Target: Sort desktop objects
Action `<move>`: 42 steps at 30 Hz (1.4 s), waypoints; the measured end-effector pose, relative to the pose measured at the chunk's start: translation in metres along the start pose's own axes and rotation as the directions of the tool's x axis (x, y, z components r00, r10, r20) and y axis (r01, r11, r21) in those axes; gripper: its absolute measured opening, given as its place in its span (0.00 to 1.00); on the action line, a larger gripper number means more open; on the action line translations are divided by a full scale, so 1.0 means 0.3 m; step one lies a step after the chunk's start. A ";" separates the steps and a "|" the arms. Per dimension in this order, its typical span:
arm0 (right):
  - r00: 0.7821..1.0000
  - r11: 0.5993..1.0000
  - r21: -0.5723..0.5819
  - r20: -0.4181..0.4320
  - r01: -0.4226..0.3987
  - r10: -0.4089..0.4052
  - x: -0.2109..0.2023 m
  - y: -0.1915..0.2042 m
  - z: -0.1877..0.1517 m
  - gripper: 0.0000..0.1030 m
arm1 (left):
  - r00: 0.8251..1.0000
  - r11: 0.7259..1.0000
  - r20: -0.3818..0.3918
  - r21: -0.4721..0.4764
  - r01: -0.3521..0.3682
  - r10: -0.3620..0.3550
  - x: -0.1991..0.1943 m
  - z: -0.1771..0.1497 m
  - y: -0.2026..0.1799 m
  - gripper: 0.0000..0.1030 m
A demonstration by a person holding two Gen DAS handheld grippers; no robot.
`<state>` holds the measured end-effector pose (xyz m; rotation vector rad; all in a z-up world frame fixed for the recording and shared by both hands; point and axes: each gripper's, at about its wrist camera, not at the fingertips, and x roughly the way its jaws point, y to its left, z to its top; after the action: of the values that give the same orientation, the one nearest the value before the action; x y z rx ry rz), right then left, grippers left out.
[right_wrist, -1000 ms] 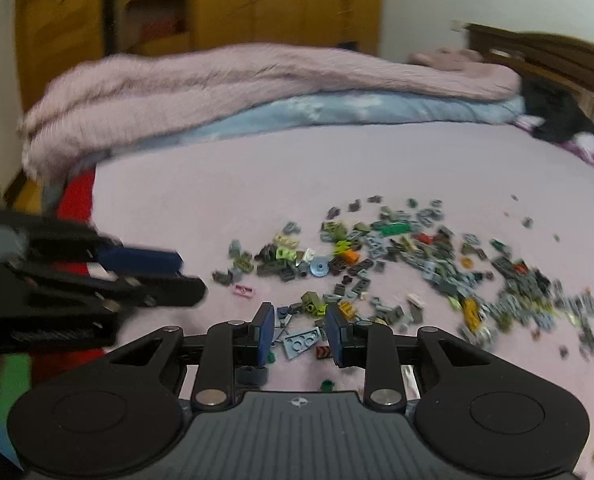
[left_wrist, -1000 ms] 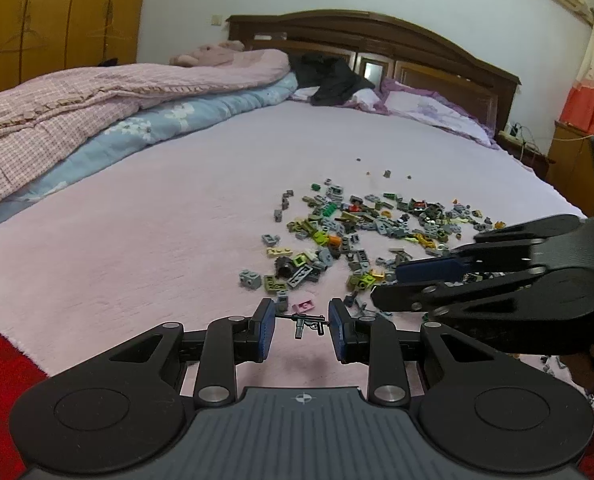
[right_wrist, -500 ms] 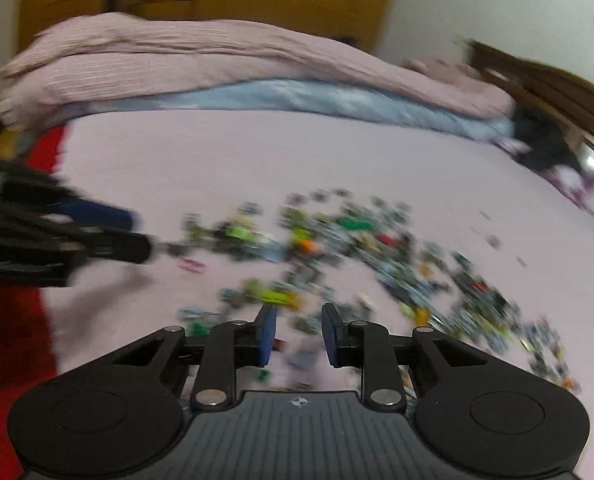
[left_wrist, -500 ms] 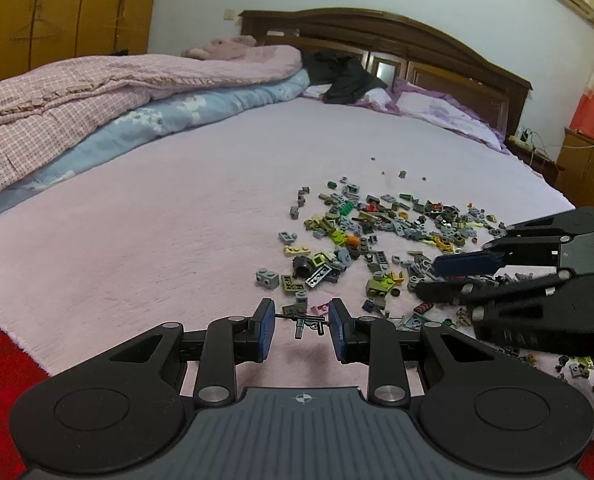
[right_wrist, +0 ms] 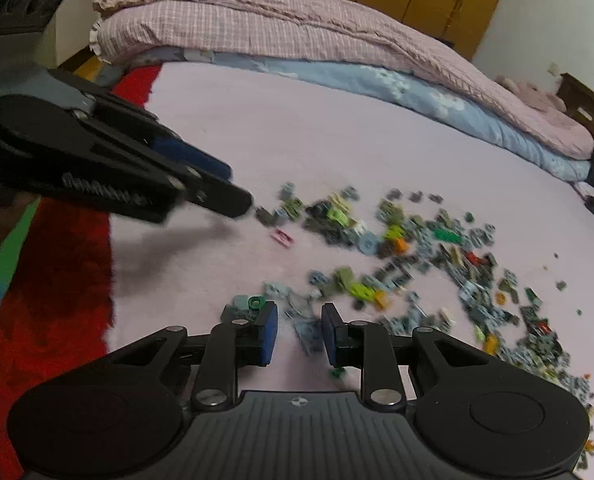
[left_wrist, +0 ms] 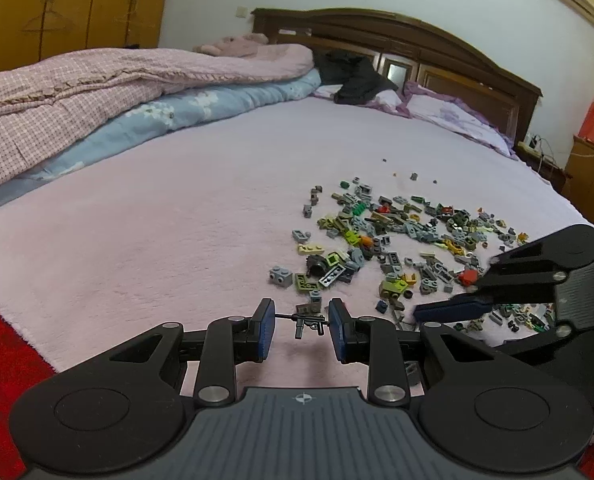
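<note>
1. The left gripper [left_wrist: 301, 323] hangs low over the near edge of the pale pink bed cover [left_wrist: 177, 216]; its jaws are drawn in to a narrow gap and clamp a tiny black toy gun piece [left_wrist: 308, 322] crosswise, its thin barrel against the left pad and its stock against the right.
2. The toy gun is lifted clear of the cover, just in front of the nearest strays of the brick pile.
3. The scattered pile of small plastic building bricks [left_wrist: 401, 240], mostly grey with lime green, olive, orange and red bits, lies on the bed cover ahead and to the right of the left gripper.
4. A grey two-stud brick [left_wrist: 280, 276] sits at the pile's near left edge, a little apart from the rest.
5. The right gripper [right_wrist: 299, 329] points down at the near edge of the same pile; its jaws have just been closing to a narrow gap, and nothing is pinched between the blue pads.
6. Through that gap a blurred grey-blue flat plate [right_wrist: 309, 332] shows lying on the cover.
7. A small green round stud [right_wrist: 255, 302] rests just beyond the right gripper's left finger.
8. A small pink flat piece [right_wrist: 283, 237] lies alone on the cover between the two grippers.
9. A folded pink checked quilt [right_wrist: 281, 28] over a light blue floral one [right_wrist: 417, 92] runs along the far side of the bed.
</note>
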<state>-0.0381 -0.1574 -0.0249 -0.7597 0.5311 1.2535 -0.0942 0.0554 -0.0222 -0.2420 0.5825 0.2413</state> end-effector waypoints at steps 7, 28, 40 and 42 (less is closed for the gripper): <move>0.999 0.997 0.077 0.028 -0.019 0.017 0.015 -0.031 0.001 0.25 | 1.000 1.000 -0.005 -0.001 0.001 -0.001 0.004 -0.005 -0.001 0.29; 0.961 0.923 0.265 -0.069 0.278 -0.269 -0.045 -0.085 -0.009 0.26 | 1.000 1.000 -0.016 -0.014 0.011 -0.011 0.016 -0.010 0.005 0.29; 0.987 0.890 0.427 -0.049 0.160 -0.154 -0.049 -0.049 0.010 0.30 | 0.998 0.993 -0.055 0.119 0.026 -0.019 0.039 -0.036 -0.030 0.44; 0.986 0.880 0.445 -0.058 0.167 -0.158 -0.038 -0.055 0.009 0.32 | 0.998 0.993 -0.056 0.119 0.022 -0.015 0.041 -0.038 -0.025 0.45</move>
<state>-0.0250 -0.1649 -0.0113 -0.4141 0.7265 0.9174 -0.0880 0.0470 -0.0371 -0.1386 0.6463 0.1814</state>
